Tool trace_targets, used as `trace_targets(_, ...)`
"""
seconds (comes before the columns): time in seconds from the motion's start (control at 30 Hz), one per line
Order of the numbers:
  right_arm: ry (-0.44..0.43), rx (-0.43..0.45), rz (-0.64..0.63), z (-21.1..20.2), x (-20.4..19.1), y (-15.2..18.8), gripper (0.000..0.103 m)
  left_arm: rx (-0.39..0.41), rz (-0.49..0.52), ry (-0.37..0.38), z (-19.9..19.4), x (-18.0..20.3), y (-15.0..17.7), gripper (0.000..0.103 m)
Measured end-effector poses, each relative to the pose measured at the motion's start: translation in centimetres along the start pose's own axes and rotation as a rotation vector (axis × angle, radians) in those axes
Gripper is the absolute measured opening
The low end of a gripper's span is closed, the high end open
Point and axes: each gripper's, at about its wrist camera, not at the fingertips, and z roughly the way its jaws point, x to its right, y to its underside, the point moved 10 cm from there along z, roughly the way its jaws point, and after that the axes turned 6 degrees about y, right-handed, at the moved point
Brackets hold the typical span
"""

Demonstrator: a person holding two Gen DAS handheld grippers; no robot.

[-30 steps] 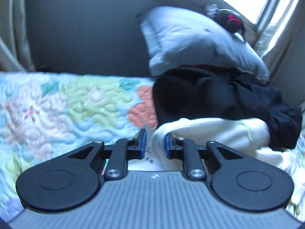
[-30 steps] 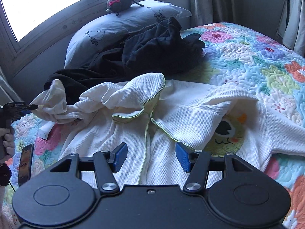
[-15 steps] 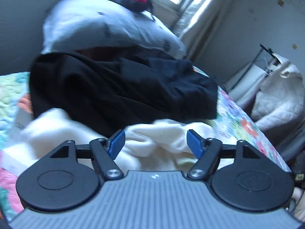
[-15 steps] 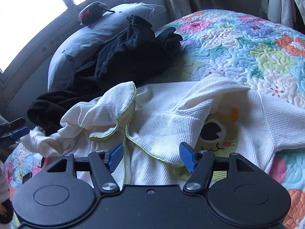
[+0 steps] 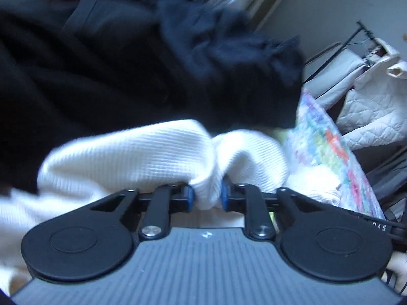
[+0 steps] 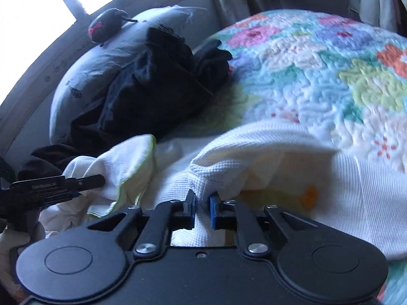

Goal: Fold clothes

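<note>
The bed [image 6: 318, 81], under a flowered quilt, carries everything: a pillow [image 6: 84, 76] leans at its head below the window, a black garment [image 6: 152, 89] is heaped against the pillow, and a white robe [image 6: 292, 157] sprawls across the quilt nearer the foot, its front facing up so it can be squared before folding. The black garment seems set aside at the head edge to wait its turn. The robe is bunched, not flat, likely because both grippers have gathered it for a lift or a spread. The left gripper [image 5: 207, 195] is clamped on a pinch of the white cloth, with the fabric bulging over its blue pads right below the black heap. The right gripper [image 6: 202, 207] is closing on a raised ridge of the robe; the weave sits squeezed between its pads, so the grip looks made. The two holds sit apart along the robe, the left one toward the bed's left edge, which suits pulling the cloth taut between them
</note>
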Motion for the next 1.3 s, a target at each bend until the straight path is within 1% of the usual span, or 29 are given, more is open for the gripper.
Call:
trace_targets(0.03,-0.018,0.028,0.028,-0.1,0.2,-1.4,0.013,0.017,0.022,0.021,-0.1,0.8,-1.4,0.007)
trace_targets(0.07,-0.036,0.057,0.066,-0.2,0.6,-2.8,0.012,0.041,0.009,0.036,-0.1,1.0,-2.9,0.007)
trace_targets(0.13,-0.072,0.116,0.141,-0.3,1.4,-5.6,0.014,0.091,-0.035,0.062,0.1,1.1,-5.8,0.011)
trace_targets(0.17,-0.09,0.145,0.179,-0.4,1.8,-7.0,0.018,0.122,-0.094,0.064,0.4,0.2,-6.5,0.012)
trace_targets(0.2,-0.105,0.169,0.244,-0.3,2.6,-7.7,0.031,0.153,-0.162,0.064,0.7,-0.8,-7.0,0.022)
trace_targets(0.23,-0.119,0.192,0.317,-0.1,3.5,-8.1,0.037,0.185,-0.23,0.063,1.0,-1.9,-7.5,0.042)
trace_targets(0.27,-0.127,0.208,0.352,0.0,4.0,-8.3,0.04,0.189,-0.284,0.058,1.3,-3.0,-7.3,0.051)
trace_targets(0.3,-0.12,0.215,0.344,0.0,4.0,-8.0,0.04,0.181,-0.315,0.063,1.5,-3.6,-6.9,0.054)
trace_targets(0.33,-0.11,0.219,0.327,0.0,4.0,-7.6,0.04,0.172,-0.319,0.082,1.4,-3.8,-6.6,0.054)
trace_targets(0.37,-0.104,0.214,0.301,0.0,3.8,-6.9,0.04,0.167,-0.298,0.091,1.1,-3.6,-6.3,0.054)
trace_targets(0.4,-0.092,0.2,0.274,0.0,3.5,-6.1,0.044,0.166,-0.263,0.082,0.9,-3.3,-6.1,0.055)
trace_targets(0.47,-0.072,0.174,0.216,0.0,2.9,-4.6,0.046,0.167,-0.152,0.042,0.1,-2.4,-5.8,0.057)
trace_targets(0.53,-0.059,0.159,0.167,-0.2,2.1,-3.4,0.046,0.162,-0.075,0.028,-0.6,-1.3,-5.5,0.066)
trace_targets(0.6,-0.045,0.146,0.131,-0.6,1.7,-2.3,0.046,0.16,-0.008,0.023,-1.5,-0.1,-5.1,0.071)
trace_targets(0.63,-0.042,0.142,0.129,-0.8,1.9,-1.8,0.046,0.167,0.022,0.029,-2.1,0.6,-5.0,0.071)
trace_targets(0.7,-0.022,0.092,0.118,-0.1,1.7,-1.0,0.064,0.172,0.081,0.047,-3.1,1.8,-4.7,0.074)
trace_targets(0.73,0.016,0.057,0.097,0.6,1.8,-0.6,0.065,0.165,0.107,0.054,-3.5,2.4,-4.5,0.077)
trace_targets(0.8,0.065,-0.002,0.067,2.0,1.9,-0.1,0.065,0.113,0.143,0.087,-3.3,3.4,-3.8,0.083)
trace_targets(0.87,0.095,-0.03,0.043,3.4,1.8,0.0,0.064,-0.012,0.16,0.09,-1.6,3.9,-2.4,0.084)
trace_targets(0.9,0.112,-0.028,0.006,4.1,1.4,-0.4,0.044,-0.069,0.168,0.076,-0.7,3.9,-1.7,0.084)
trace_targets(0.93,0.119,-0.031,-0.054,4.8,0.6,-0.9,0.02,-0.118,0.178,0.047,0.2,3.6,-0.9,0.084)
trace_targets(0.97,0.124,-0.035,-0.119,5.5,-0.3,-1.4,0.01,-0.165,0.189,0.013,1.1,3.3,0.0,0.084)
trace_targets(1.0,0.136,-0.024,-0.165,6.0,-1.0,-2.0,0.01,-0.189,0.197,-0.009,1.7,3.0,0.5,0.084)
trace_targets(1.03,0.149,-0.015,-0.192,6.5,-1.6,-2.6,0.01,-0.201,0.199,-0.011,2.4,2.8,0.9,0.084)
trace_targets(1.13,0.132,0.029,-0.158,7.2,-2.4,-4.2,0.012,-0.219,0.187,-0.012,4.3,2.7,1.1,0.084)
trace_targets(1.17,0.117,0.024,-0.132,7.4,-2.3,-4.2,0.017,-0.216,0.192,-0.024,5.0,2.7,0.9,0.084)
trace_targets(1.2,0.115,0.005,-0.114,7.8,-2.2,-3.9,0.028,-0.203,0.201,-0.045,5.6,2.6,0.7,0.084)
trace_targets(1.27,0.132,-0.02,-0.107,8.2,-2.0,-3.0,0.035,-0.156,0.216,-0.096,6.5,2.2,-0.2,0.083)
trace_targets(1.3,0.132,-0.029,-0.113,8.1,-2.0,-2.4,0.036,-0.117,0.191,-0.093,6.5,2.0,-0.7,0.082)
